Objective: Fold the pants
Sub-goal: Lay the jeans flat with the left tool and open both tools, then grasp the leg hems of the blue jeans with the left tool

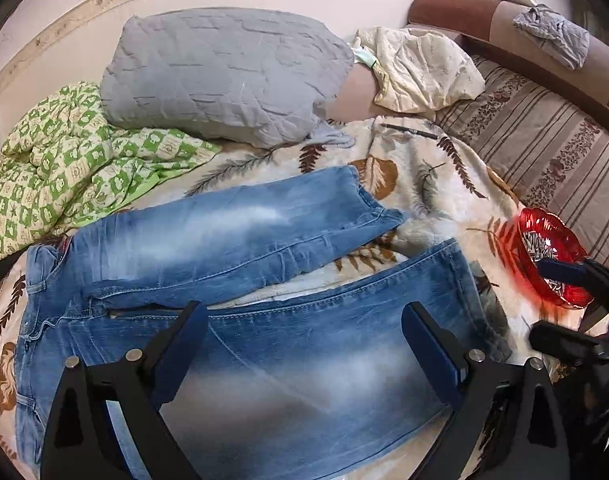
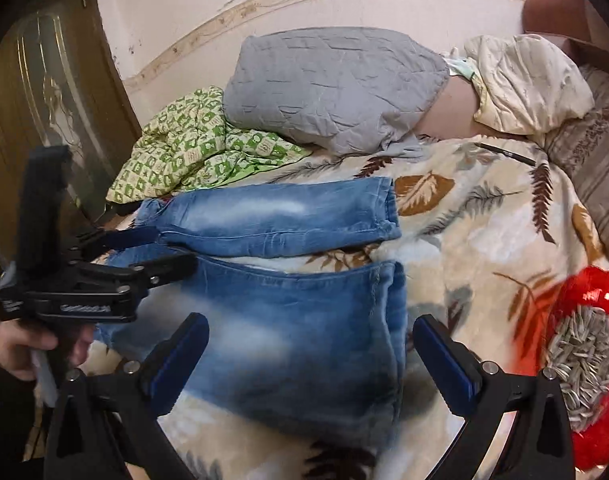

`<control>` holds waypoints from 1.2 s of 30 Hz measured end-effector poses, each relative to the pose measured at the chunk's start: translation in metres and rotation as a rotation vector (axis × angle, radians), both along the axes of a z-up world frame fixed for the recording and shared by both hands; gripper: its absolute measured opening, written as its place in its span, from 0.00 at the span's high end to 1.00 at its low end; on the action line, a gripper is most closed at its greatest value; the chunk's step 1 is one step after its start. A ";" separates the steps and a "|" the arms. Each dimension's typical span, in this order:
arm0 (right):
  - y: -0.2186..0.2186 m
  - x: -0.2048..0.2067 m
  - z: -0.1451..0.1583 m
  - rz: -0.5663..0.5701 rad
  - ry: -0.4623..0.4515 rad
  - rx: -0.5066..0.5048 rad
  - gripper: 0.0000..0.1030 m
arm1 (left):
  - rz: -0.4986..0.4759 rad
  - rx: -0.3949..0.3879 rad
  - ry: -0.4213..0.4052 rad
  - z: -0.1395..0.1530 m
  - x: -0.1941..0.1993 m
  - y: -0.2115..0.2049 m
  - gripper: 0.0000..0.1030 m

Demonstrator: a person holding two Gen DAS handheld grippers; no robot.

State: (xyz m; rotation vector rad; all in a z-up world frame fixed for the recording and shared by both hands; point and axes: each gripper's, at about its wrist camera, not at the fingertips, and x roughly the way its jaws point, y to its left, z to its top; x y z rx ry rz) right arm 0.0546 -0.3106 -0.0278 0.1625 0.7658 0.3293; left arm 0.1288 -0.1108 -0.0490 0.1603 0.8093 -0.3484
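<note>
A pair of blue jeans (image 1: 264, 320) lies spread flat on a bed, on top of a leaf-patterned blanket (image 1: 424, 168). The waistband sits toward the left edge of the bed and the two legs run toward the right edge, slightly splayed, with a wedge of blanket showing between them. Laid out front-up and open like this, the pants look ready for a first fold, probably one leg over the other; no fold has been made yet.

The left gripper (image 1: 304, 344) hovers over the nearer leg, around its thigh and knee, its two fingers spread wide with nothing between them. In the right wrist view the same tool is seen from the side near the crotch, held in a hand (image 2: 24, 348) at the left edge of that view. The right gripper (image 2: 310, 354) is likewise spread wide and empty, poised above the cuff end of the nearer leg, with the hem just ahead of and between its fingers. Whether either gripper touches the denim cannot be told. Having one gripper near the hip and one near the cuff suits lifting the near leg evenly along its length.

A red bowl (image 2: 584, 312) of sunflower seeds rests on the blanket near the right edge, just beside the cuff, and could be knocked. A grey pillow (image 1: 224, 76) and a green checked cloth (image 1: 64, 160) lie toward the far side, well apart from the pants.
</note>
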 end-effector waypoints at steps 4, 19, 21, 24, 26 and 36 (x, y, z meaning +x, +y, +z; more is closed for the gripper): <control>-0.011 -0.020 0.016 -0.057 -0.019 -0.045 0.00 | -0.040 -0.004 0.006 -0.001 0.001 -0.013 0.06; -0.030 0.022 -0.048 -0.170 0.071 0.138 0.00 | -0.118 0.095 0.095 -0.002 0.078 -0.038 0.06; -0.034 0.029 -0.044 -0.150 0.048 0.138 0.00 | -0.101 0.094 0.101 -0.005 0.085 -0.032 0.06; -0.039 0.053 -0.032 -0.133 0.034 0.135 0.00 | -0.076 0.091 0.134 -0.012 0.103 -0.021 0.06; -0.039 0.075 -0.022 -0.132 0.034 0.117 0.00 | -0.072 0.108 0.134 -0.013 0.115 -0.017 0.06; -0.025 0.218 -0.027 -0.103 0.259 0.162 0.02 | -0.160 0.208 0.179 -0.019 0.198 0.007 0.06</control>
